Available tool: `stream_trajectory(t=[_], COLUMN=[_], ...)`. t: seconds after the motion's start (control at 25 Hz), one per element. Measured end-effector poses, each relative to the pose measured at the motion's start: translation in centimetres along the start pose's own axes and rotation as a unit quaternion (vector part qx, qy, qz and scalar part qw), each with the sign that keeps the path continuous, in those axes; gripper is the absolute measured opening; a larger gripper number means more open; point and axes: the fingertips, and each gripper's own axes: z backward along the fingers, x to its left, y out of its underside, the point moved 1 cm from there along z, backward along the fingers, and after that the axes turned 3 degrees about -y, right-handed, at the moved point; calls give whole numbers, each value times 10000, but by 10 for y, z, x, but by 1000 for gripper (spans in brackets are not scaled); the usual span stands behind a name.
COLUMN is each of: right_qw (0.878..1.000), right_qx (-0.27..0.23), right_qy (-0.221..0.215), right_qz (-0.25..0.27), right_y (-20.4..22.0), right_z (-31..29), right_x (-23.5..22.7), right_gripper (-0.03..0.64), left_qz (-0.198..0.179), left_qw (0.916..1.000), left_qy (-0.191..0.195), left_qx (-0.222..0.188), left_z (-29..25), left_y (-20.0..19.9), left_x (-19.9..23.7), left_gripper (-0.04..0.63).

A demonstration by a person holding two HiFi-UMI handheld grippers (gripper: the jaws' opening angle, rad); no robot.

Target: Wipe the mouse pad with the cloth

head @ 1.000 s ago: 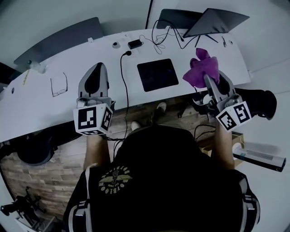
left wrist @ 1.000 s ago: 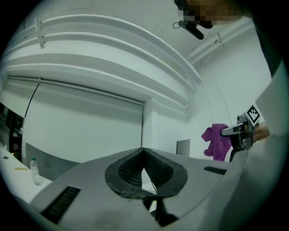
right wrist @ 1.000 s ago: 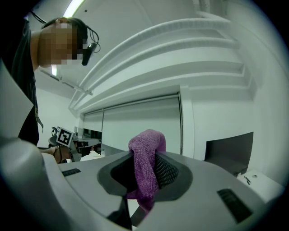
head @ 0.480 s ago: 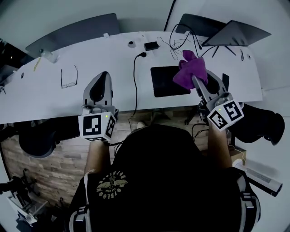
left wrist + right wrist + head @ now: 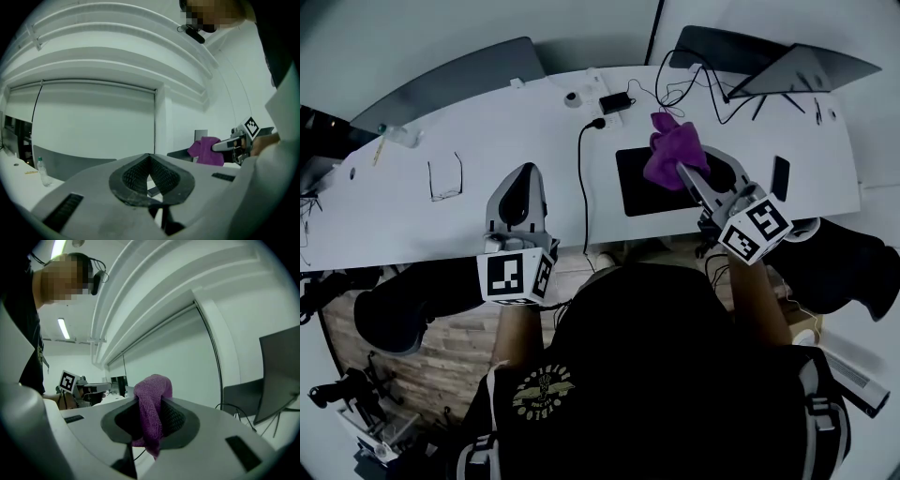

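Right gripper is clamped on the purple cloth, which is bunched past the jaw tips over the right half of the black mouse pad. Can't tell if cloth and pad touch. Left gripper has jaw tips together and holds nothing, over the desk well left of the pad.

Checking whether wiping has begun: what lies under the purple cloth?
The black mouse pad lies below the cloth, which the right gripper holds. The cloth hides the pad's upper middle; whether they touch cannot be told.
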Motion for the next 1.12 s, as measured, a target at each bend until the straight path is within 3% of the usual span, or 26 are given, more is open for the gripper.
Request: stream_trajectory(t=[0.48, 0.8, 1.12], right_qw=[9919, 9773, 9591], right_qx=[886, 1511, 2009], right_qy=[-584, -917, -907], right_qz=[-696, -1171, -1777], right_y=[113, 193, 262], right_z=[-59, -103, -149], right_x=[-47, -55, -69], right_gripper=[89, 89, 89], left_qz=[-40, 74, 3], left_qw=[9980, 9963, 9948], left_qy=[-41, -198, -235], left_qx=[624, 837, 989], left_z=[-54, -71, -76], left_y=[61, 92, 97], left_x=[-17, -19, -23], left_gripper=[2, 2, 2])
